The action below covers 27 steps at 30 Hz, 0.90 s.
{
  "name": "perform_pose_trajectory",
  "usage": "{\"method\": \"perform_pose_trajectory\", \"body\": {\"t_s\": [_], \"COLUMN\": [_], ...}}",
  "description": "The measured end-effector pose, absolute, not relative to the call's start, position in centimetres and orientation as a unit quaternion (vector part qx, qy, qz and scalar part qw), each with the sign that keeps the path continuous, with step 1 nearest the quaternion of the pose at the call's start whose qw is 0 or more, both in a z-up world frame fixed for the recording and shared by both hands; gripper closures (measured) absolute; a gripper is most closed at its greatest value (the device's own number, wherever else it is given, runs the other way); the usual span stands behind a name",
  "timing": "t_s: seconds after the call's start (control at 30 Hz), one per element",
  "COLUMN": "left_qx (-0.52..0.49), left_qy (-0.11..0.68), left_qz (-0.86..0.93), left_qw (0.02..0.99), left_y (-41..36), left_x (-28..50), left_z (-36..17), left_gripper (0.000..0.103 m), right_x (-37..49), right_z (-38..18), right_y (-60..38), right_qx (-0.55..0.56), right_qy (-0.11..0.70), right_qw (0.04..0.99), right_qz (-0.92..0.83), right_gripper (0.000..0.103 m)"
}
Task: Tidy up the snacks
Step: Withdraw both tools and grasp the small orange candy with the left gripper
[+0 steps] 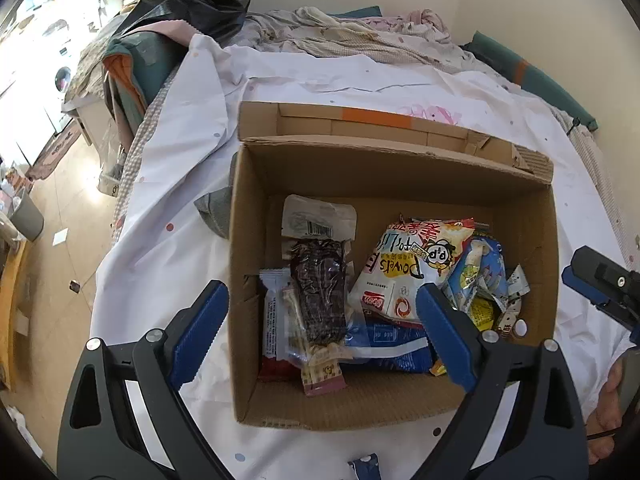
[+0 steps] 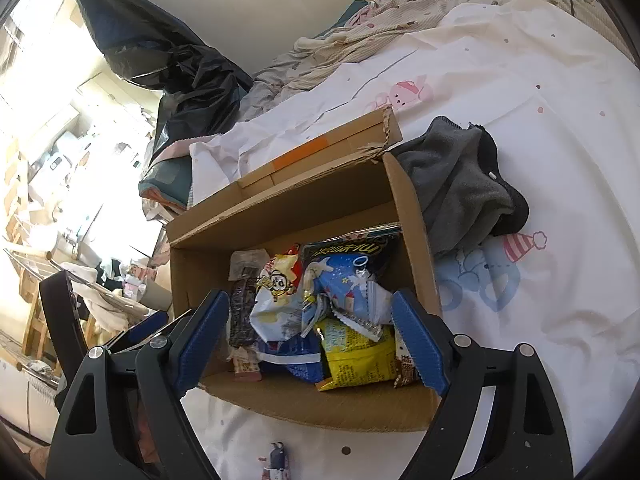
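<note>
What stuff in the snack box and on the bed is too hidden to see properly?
- Blue packet in the cardboard box: left wrist view, mostly under other snacks.
- Small packet on the bed sheet: right wrist view, cut off by the bottom edge.
- Box floor: both views, mostly buried by wrappers.
- Left side of the room: washed out by sunlight.

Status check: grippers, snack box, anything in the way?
Left gripper and right gripper open, empty, above cardboard box. Snack packets piled inside. One small packet outside on bedsheet.

A home bedroom: rumpled bed sheet, piled bedclothes, washing machine beyond.
</note>
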<state>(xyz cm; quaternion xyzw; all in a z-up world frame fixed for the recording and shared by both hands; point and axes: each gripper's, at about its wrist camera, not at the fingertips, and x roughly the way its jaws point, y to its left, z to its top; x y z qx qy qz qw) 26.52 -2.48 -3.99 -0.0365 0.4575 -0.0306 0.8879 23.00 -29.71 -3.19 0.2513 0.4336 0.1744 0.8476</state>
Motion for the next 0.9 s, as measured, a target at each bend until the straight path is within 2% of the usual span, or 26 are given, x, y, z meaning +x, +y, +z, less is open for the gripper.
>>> {"method": "perform_pose_trajectory", "body": {"t_s": [0.3,0.9], "left_qx": [-0.046,-0.060], "left_qy": [0.445,0.491], "left_qz": [-0.021,-0.015], "left_qw": [0.894,0.869], "left_y": [-1.2,-0.3], "left_x": [23.9,16.7], "left_z": [-2.3,-4.4], "left_gripper": [0.010,0.010], "right_x": [20.5,14.4], "right_z": [-3.0,-5.6], "right_y": [-29.2,-29.1], "right_qx": [0.250,0.278], "right_qy": [0.442,0.493], "right_qw": [0.844,0.812], "right_qz": [0.174,0.141], "right_gripper": [0.016,0.016]}}
